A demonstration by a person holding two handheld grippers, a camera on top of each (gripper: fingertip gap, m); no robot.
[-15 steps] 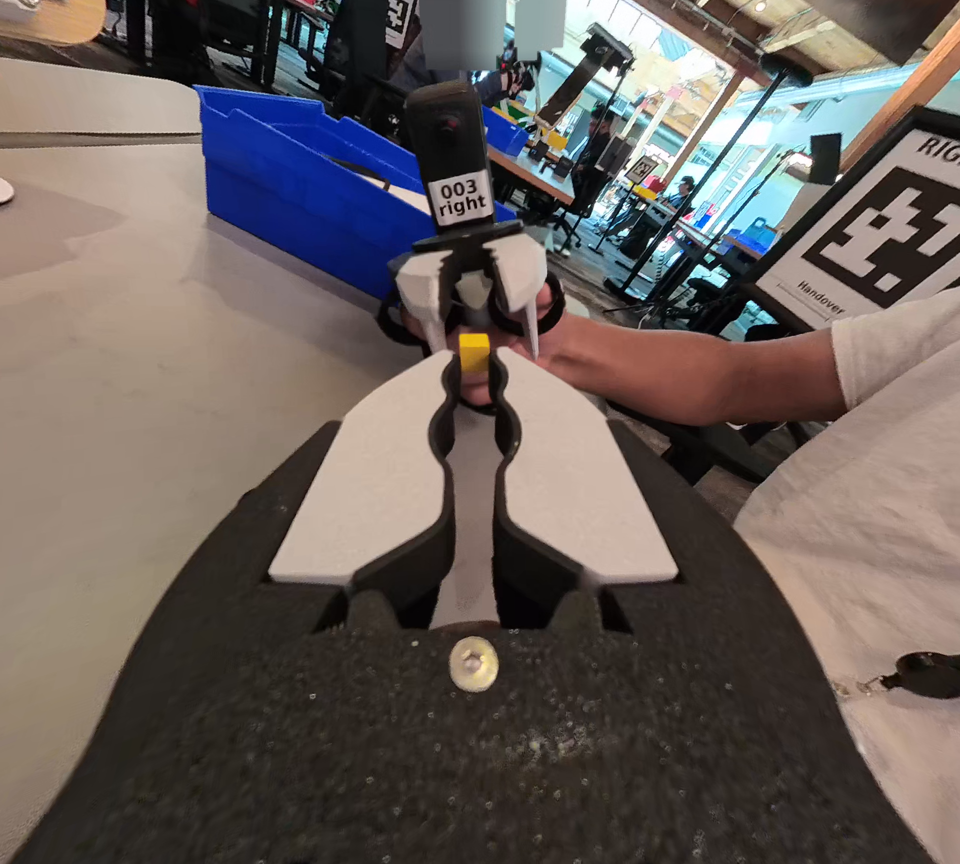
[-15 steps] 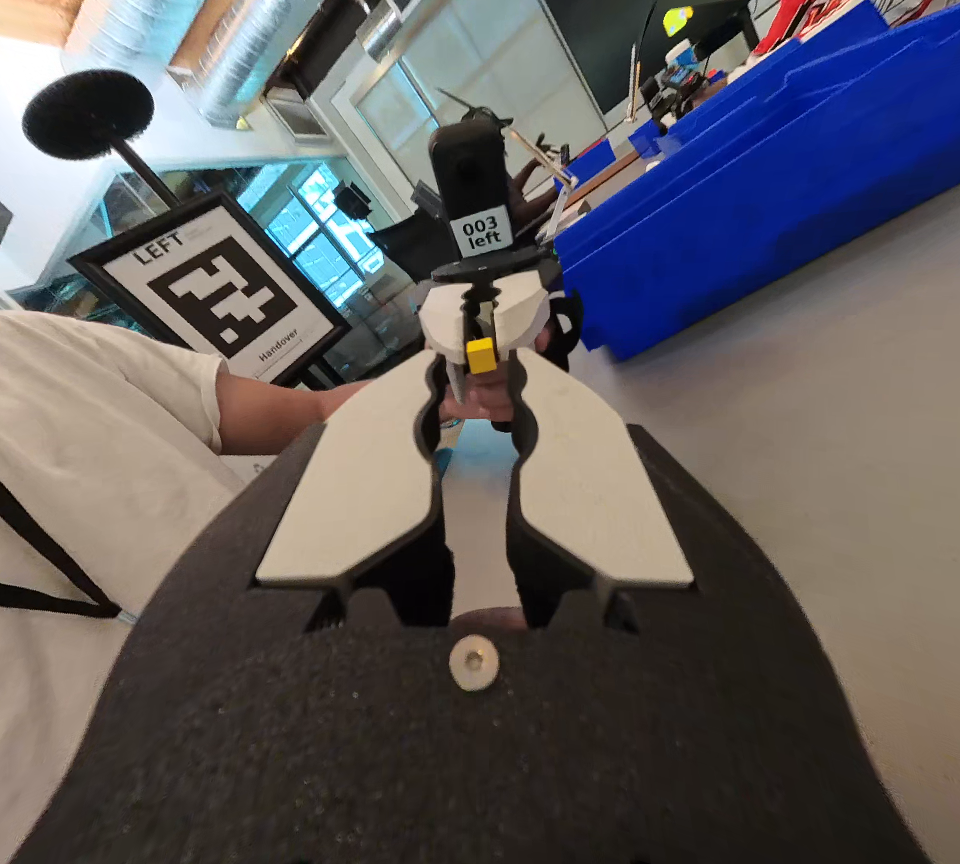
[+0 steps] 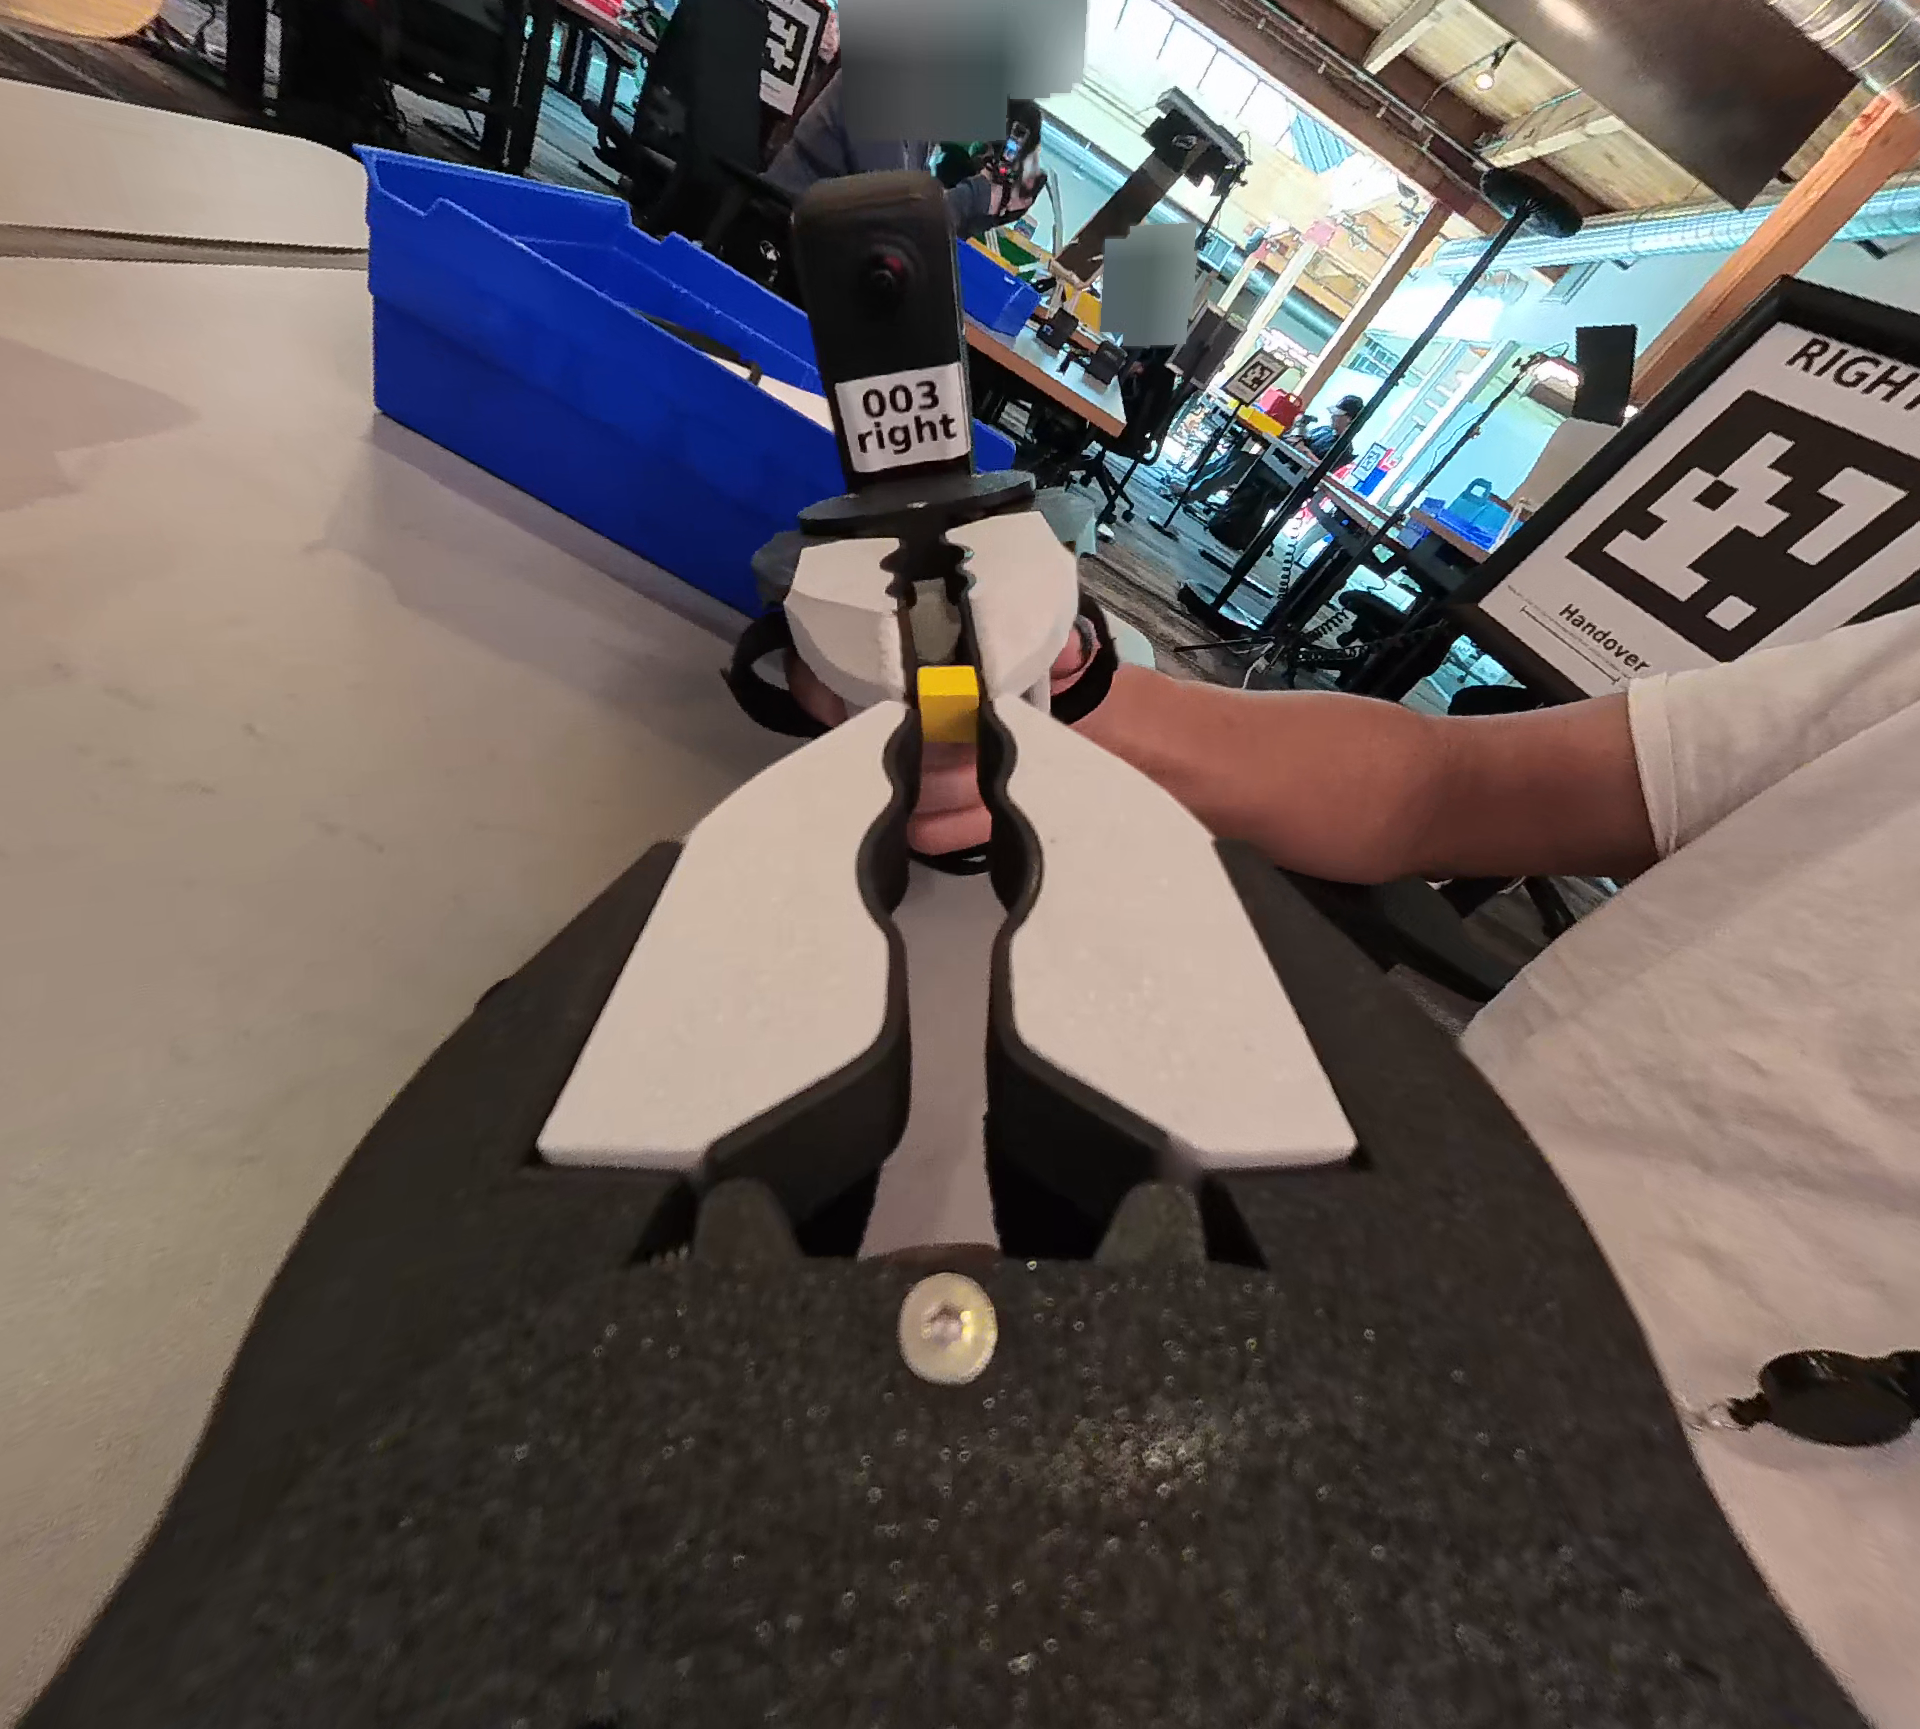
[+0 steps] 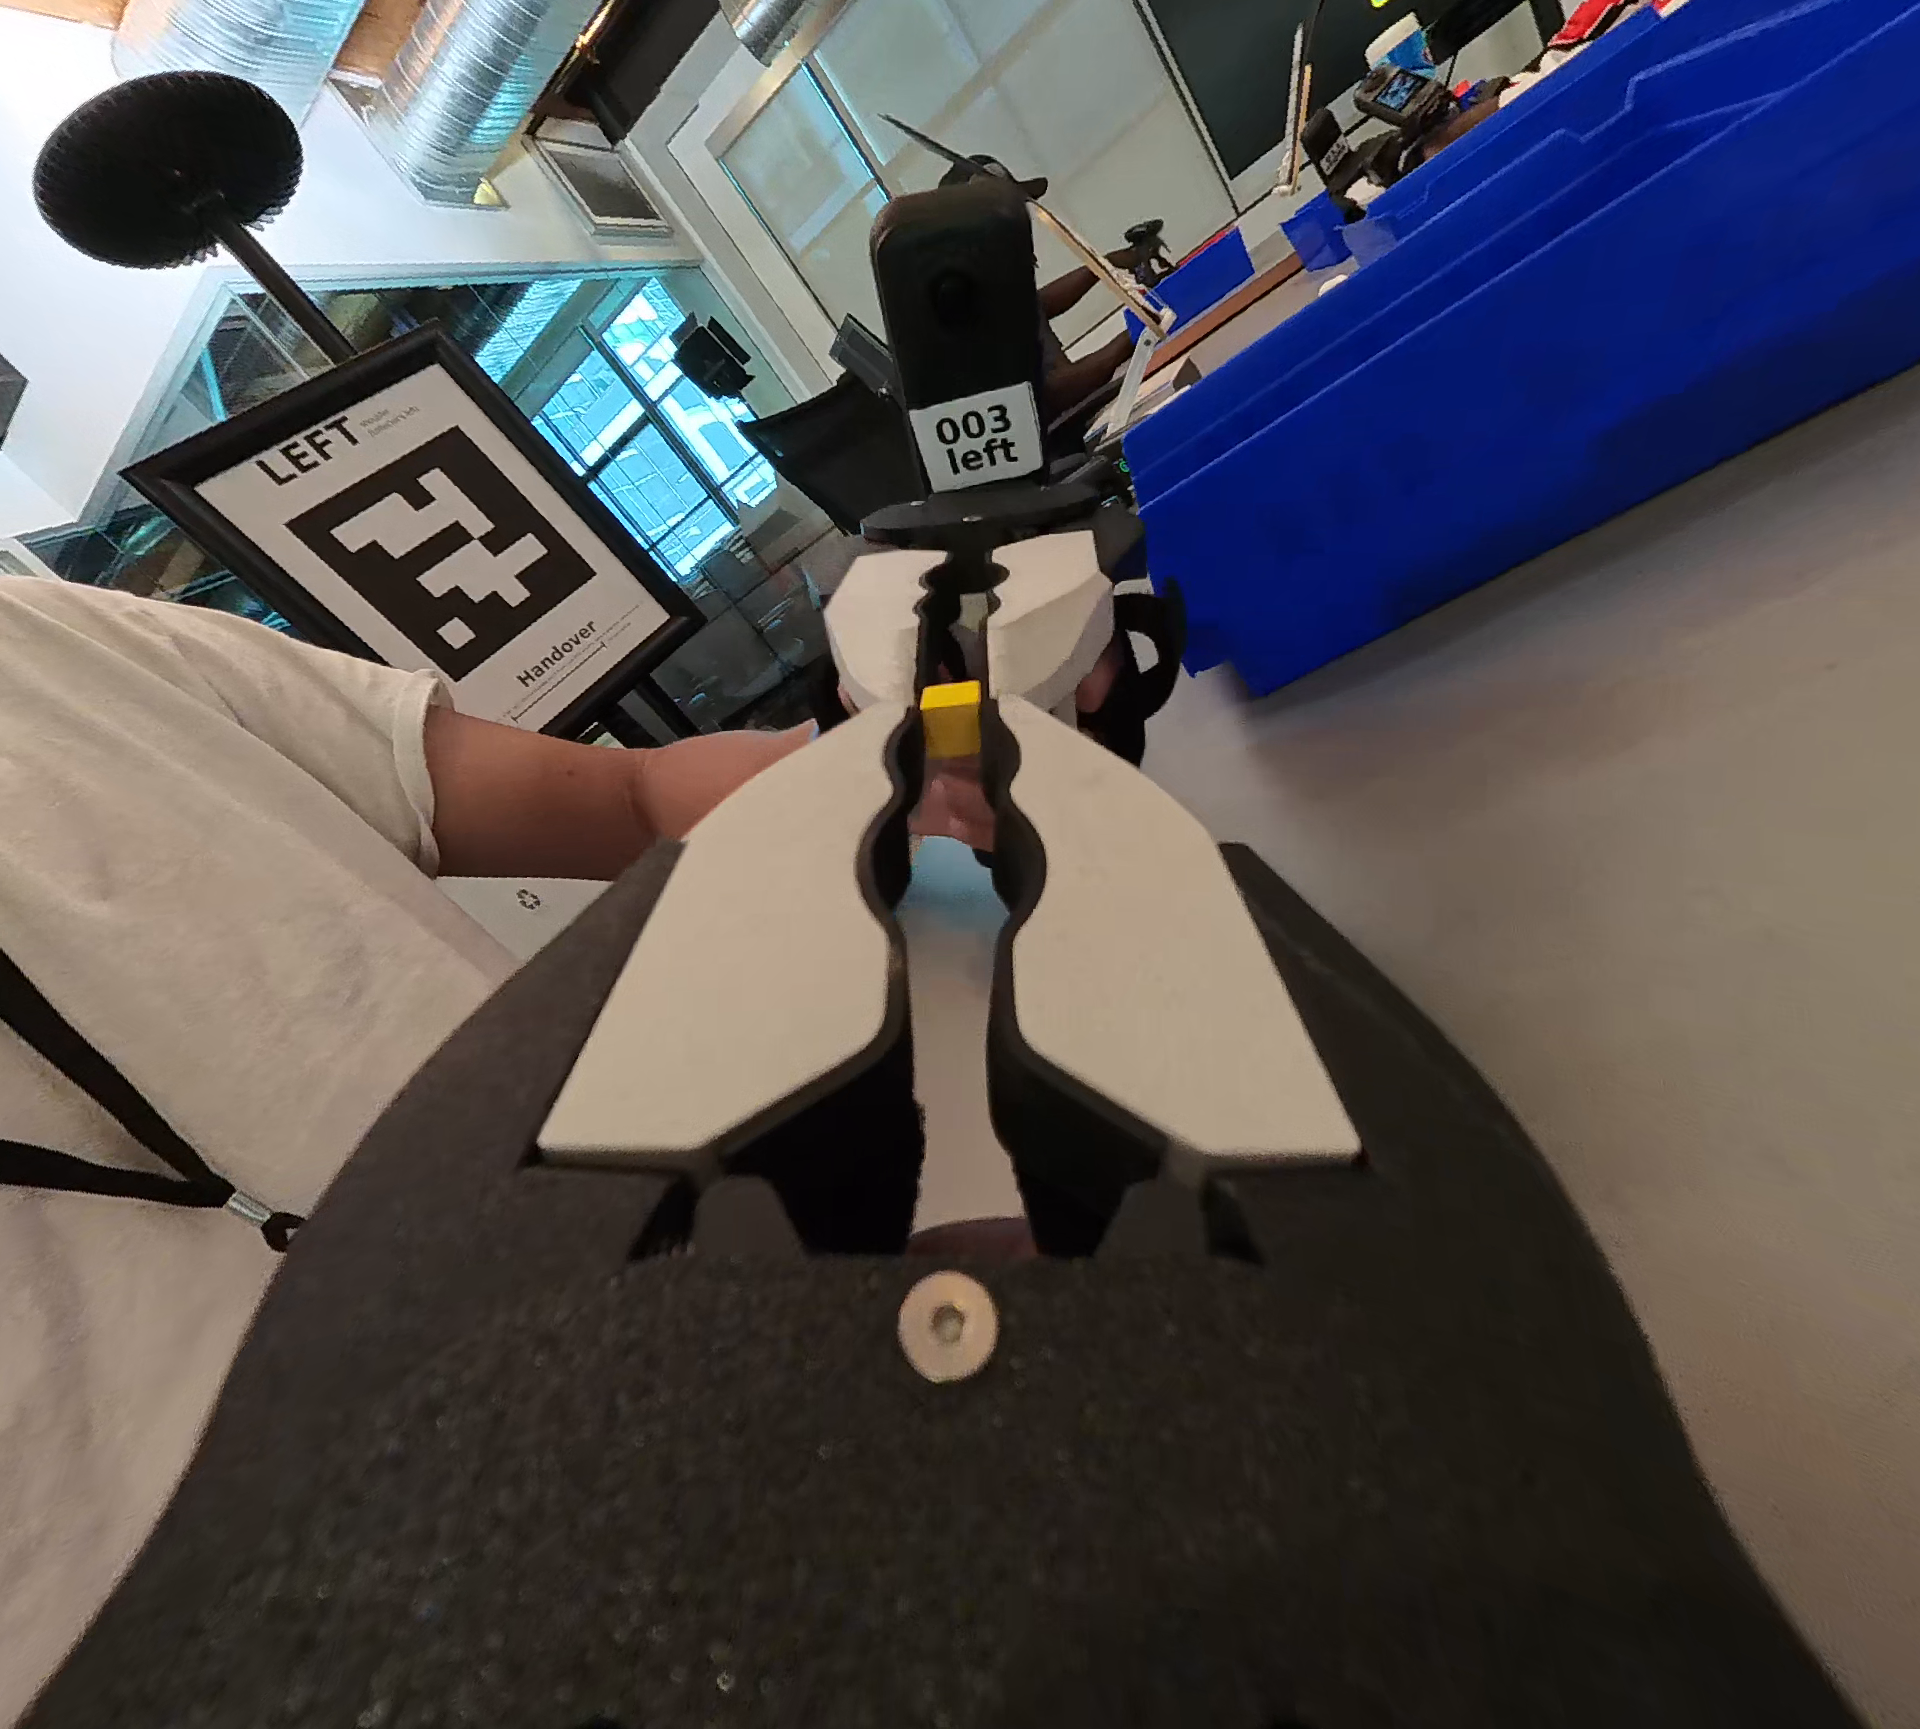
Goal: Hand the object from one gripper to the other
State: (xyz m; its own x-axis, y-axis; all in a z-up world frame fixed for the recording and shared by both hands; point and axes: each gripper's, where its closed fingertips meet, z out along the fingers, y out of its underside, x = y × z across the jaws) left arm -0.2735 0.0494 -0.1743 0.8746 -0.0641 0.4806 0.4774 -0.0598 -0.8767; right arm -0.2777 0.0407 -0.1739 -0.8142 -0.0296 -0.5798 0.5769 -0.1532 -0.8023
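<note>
A pale grey table (image 3: 260,744) carries the scene, with a row of blue bins (image 3: 582,391) along its far side and a framed black-and-white marker board (image 3: 1756,526) standing off its edge. Above the table the two grippers meet nose to nose. The left gripper (image 3: 948,723) and the right gripper (image 4: 948,729) point straight at each other, each held in a person's hand with a bare forearm (image 3: 1351,775) reaching in from the side.

Between them sits the small yellow block (image 3: 948,705), lifted clear of the table. It lies dead ahead of both sets of jaws, right at their tips, so neither gripper is nearer than the other. Both pairs of jaws are drawn in close around it, and the block looks pinched from both ends at once. Which pair truly bears the load I cannot tell. The block is too small to show a long axis.

The handover seems to be at its shared-grip stage; one side must let go next, while the other holds firm.

The left wrist view shows the right gripper's white fingertips (image 3: 831,630) flanking the block; the right wrist view shows the same block (image 4: 950,720) from the opposite face, with the other marker board (image 4: 416,557) behind it.
</note>
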